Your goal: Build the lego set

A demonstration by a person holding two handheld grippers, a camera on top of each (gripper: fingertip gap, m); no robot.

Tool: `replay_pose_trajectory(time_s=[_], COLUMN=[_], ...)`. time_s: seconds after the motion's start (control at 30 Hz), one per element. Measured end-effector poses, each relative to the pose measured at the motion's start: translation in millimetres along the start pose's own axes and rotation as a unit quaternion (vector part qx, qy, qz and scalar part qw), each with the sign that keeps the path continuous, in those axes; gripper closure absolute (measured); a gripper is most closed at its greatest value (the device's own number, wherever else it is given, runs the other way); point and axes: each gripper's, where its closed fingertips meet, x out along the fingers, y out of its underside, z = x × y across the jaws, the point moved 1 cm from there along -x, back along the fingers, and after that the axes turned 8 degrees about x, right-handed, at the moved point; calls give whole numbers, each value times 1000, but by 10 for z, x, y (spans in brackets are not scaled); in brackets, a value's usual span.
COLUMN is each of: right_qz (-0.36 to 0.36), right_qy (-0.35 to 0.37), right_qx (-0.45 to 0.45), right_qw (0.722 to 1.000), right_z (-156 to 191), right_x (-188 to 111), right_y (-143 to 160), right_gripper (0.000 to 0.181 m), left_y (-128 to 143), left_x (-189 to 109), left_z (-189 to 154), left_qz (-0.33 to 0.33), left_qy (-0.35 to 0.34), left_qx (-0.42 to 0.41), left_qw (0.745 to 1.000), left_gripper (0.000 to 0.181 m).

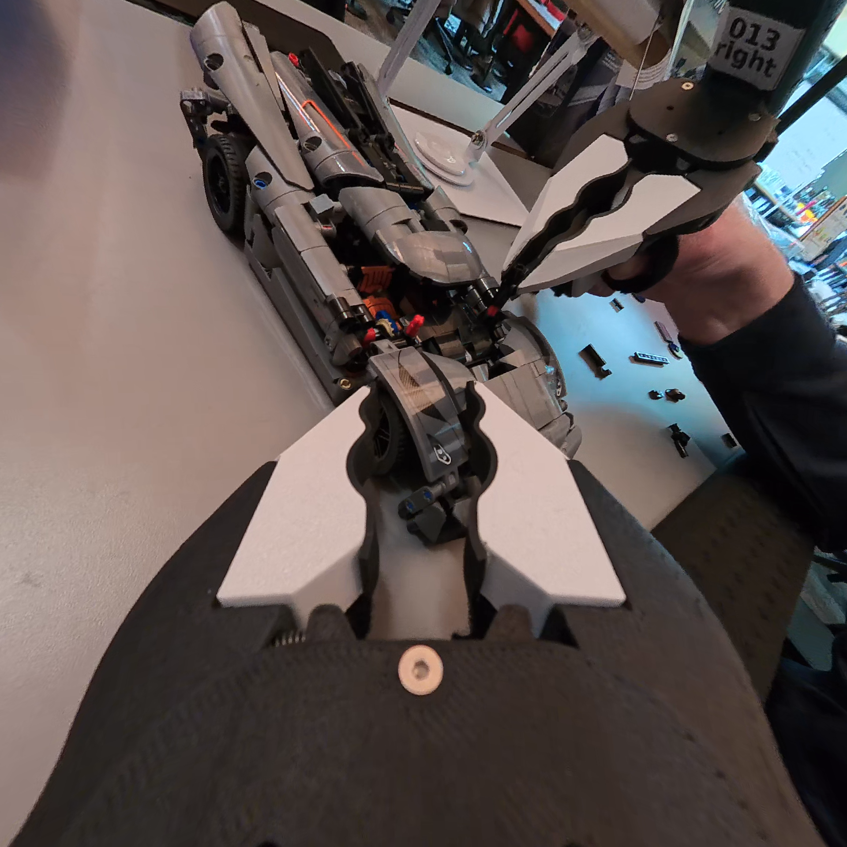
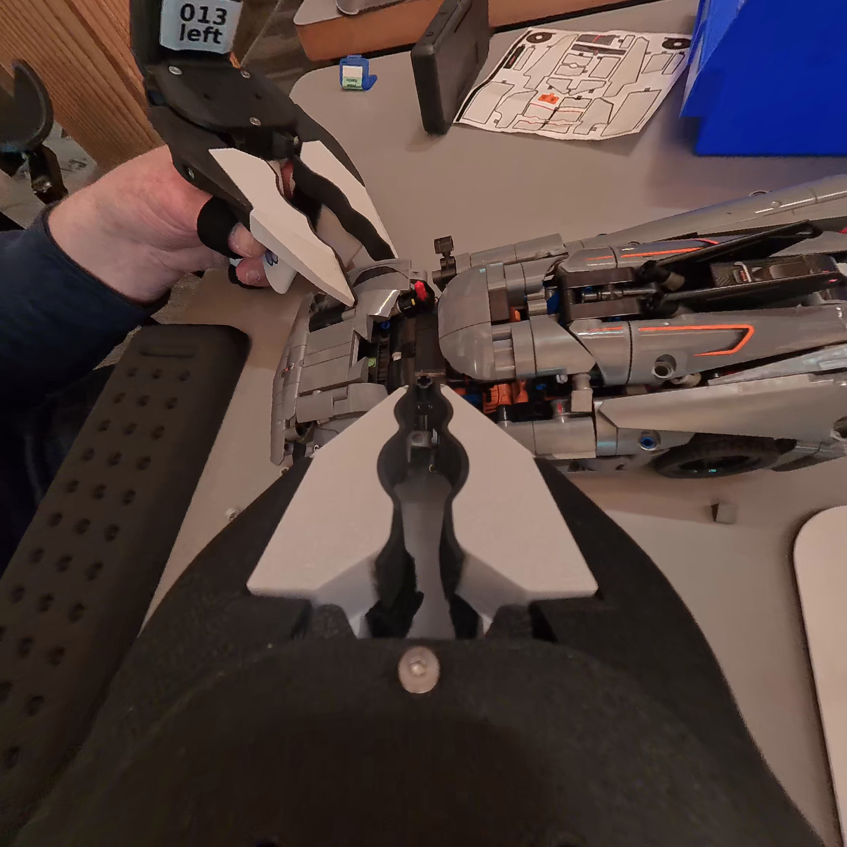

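Grey Lego car (image 2: 618,348) lying on the grey table (image 2: 527,192): left gripper (image 1: 419,403) clamped around its front wheel arch (image 1: 426,403), right gripper (image 2: 424,396) closed on a thin black Technic beam (image 2: 422,403) entering the cockpit gap; advisable to brace steadily, align beam, press straight.
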Motion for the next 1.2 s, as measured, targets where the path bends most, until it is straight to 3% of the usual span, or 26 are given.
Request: replay_pose_trajectory(time_s=[0.83,1.2], right_qz=[-18,33], right_qy=[-2,33], right_qx=[-35,-22], right_qw=[999,999], right_z=[0,15], right_x=[4,56], right_y=[-10,-22], right_gripper=[176,177], left_y=[-7,-4], left_x=[-3,1], left_z=[11,13], left_qz=[0,1], left_qy=[40,37], left_qx=[-23,-20], left_qw=[999,999], left_gripper=[149,148])
